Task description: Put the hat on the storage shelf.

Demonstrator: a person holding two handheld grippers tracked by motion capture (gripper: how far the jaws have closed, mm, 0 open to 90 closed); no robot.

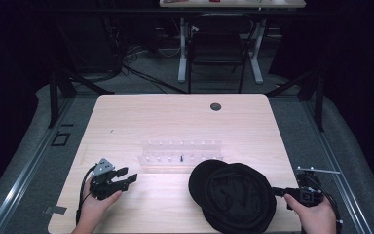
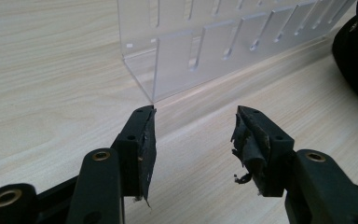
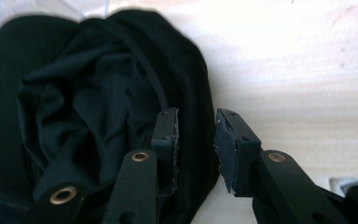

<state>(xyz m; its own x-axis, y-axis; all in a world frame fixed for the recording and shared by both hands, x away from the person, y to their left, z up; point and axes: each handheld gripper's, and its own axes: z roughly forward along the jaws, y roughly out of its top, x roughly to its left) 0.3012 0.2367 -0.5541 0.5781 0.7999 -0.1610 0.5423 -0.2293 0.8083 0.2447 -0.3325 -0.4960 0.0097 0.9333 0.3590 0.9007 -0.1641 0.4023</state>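
Note:
A black cap (image 1: 233,197) lies upside down at the table's front right, its crumpled lining (image 3: 88,107) facing up. My right gripper (image 1: 276,191) is at the cap's right edge. In the right gripper view its jaws (image 3: 196,116) stand apart over the cap's rim, one jaw above the fabric and the other above bare wood, and the pads do not press on it. My left gripper (image 1: 129,174) rests at the front left, open and empty (image 2: 196,116), pointing toward a clear acrylic rack (image 2: 205,46).
The clear rack (image 1: 180,151), with its rows of slots, sits mid-table just behind the cap. A dark round grommet (image 1: 215,106) is set in the wooden table (image 1: 141,117) near the far edge. Beyond the table stand a chair and desk legs.

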